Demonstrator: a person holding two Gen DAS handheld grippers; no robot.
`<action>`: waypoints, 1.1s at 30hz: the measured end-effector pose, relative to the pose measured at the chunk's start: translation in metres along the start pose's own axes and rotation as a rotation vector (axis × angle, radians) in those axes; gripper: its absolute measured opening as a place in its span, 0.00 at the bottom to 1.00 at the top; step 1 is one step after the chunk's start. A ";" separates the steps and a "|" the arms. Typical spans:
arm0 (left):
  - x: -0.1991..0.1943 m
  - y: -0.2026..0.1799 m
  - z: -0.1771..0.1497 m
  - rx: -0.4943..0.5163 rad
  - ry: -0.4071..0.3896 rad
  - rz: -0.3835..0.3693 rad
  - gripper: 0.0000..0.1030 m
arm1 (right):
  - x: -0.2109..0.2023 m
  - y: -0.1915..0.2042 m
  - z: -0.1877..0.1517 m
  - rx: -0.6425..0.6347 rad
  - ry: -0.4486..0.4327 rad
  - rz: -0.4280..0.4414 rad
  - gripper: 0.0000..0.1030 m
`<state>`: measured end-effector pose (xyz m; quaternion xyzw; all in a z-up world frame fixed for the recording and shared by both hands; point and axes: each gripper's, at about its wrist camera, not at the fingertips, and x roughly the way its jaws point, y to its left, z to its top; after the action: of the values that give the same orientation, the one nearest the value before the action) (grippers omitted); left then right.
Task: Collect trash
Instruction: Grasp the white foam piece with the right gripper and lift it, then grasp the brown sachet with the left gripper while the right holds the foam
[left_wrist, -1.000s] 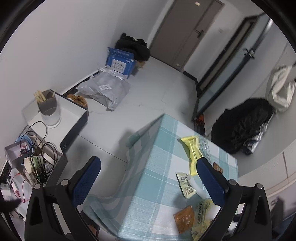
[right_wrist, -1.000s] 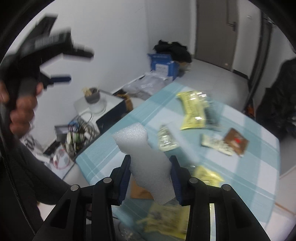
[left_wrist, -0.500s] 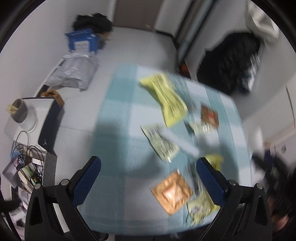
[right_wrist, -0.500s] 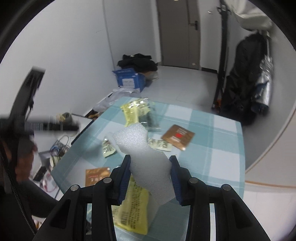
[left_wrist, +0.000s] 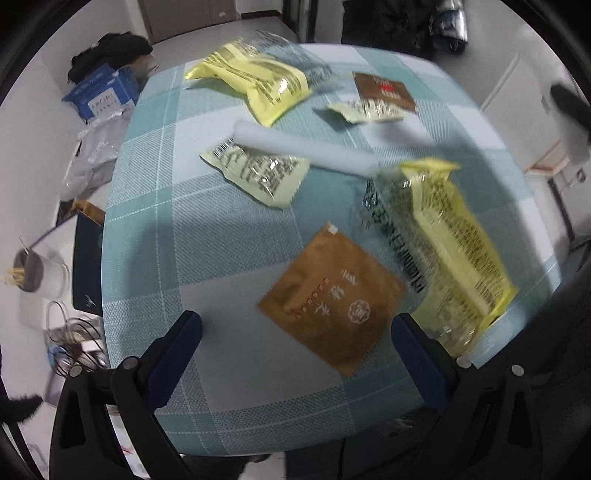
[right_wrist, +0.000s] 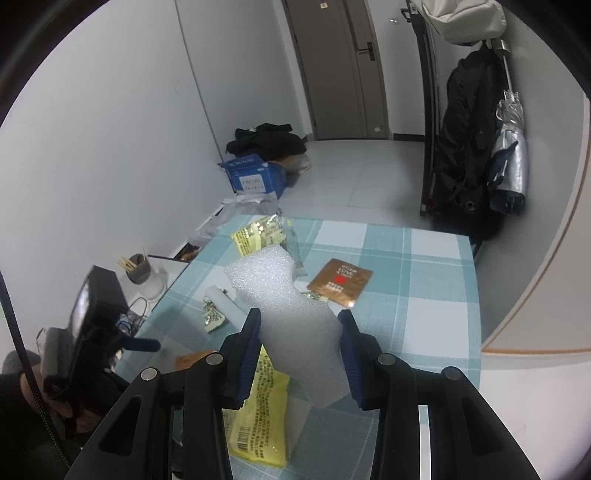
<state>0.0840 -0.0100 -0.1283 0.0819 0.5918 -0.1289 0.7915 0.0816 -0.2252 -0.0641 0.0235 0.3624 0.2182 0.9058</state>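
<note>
Our right gripper (right_wrist: 300, 345) clamps a white foam piece (right_wrist: 291, 314) above the checked table (left_wrist: 207, 236). Our left gripper (left_wrist: 295, 354) hangs with jaws wide and empty over a brown sachet (left_wrist: 332, 299). Beside it lies a yellow wrapper (left_wrist: 454, 240); farther on, a foam roll (left_wrist: 306, 147) touches a small packet (left_wrist: 258, 171), then a yellow bag (left_wrist: 255, 79) and a dark sachet (left_wrist: 384, 92).
</note>
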 end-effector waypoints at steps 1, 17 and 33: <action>0.001 -0.004 0.000 0.032 -0.006 0.026 0.97 | -0.001 0.000 0.000 -0.004 -0.003 0.001 0.38; -0.003 -0.019 0.003 0.066 -0.041 0.007 0.61 | -0.010 0.001 -0.003 -0.010 -0.019 -0.002 0.38; -0.008 0.001 0.003 -0.065 -0.053 -0.051 0.52 | -0.013 -0.001 -0.007 -0.002 -0.018 -0.010 0.38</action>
<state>0.0850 -0.0088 -0.1201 0.0375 0.5765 -0.1320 0.8055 0.0690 -0.2323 -0.0609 0.0228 0.3541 0.2140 0.9101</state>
